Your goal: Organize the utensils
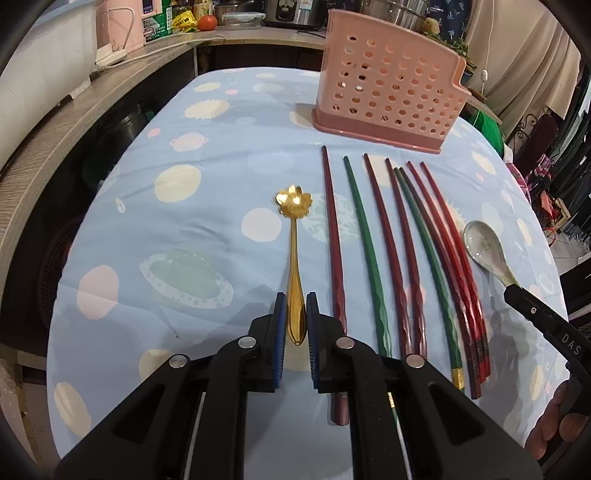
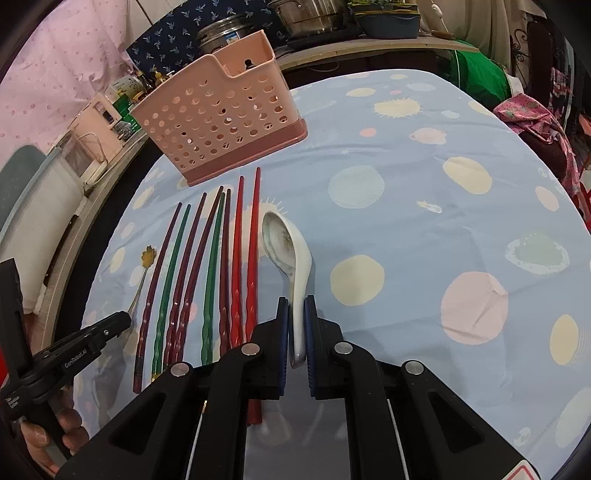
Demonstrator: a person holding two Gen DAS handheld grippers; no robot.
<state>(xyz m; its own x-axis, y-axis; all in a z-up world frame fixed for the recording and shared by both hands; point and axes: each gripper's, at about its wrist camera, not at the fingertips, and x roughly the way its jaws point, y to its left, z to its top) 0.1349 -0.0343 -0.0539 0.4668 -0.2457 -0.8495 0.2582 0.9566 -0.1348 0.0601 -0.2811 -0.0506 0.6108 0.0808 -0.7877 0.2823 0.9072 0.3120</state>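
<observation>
A gold spoon (image 1: 294,258) with a flower-shaped bowl is seen lying flat on the tabletop (image 1: 207,236), which is covered by a blue cloth with pale spots. Just beside it, a row of long chopsticks (image 1: 399,254) is laid out, some dark red, some green, some bright red. At the far end of the row, a white spoon (image 1: 484,247) with a small green picture in its bowl is found. A pink basket (image 1: 388,81) full of round holes is stood upright near the far edge of the tabletop, past the chopstick tips.

The far counter with a tomato (image 1: 207,22) and boxes is shown only in the left view. The basket's notched top and a pink cloth (image 2: 532,118) at the right edge are shown only in the right view.

The left claw (image 1: 295,314) is closed in narrowly around the gold spoon's handle end; whether the blue pads are pressed on it cannot be told. The right claw (image 2: 296,321) is closed on the white spoon's handle, with both pads touching it.
</observation>
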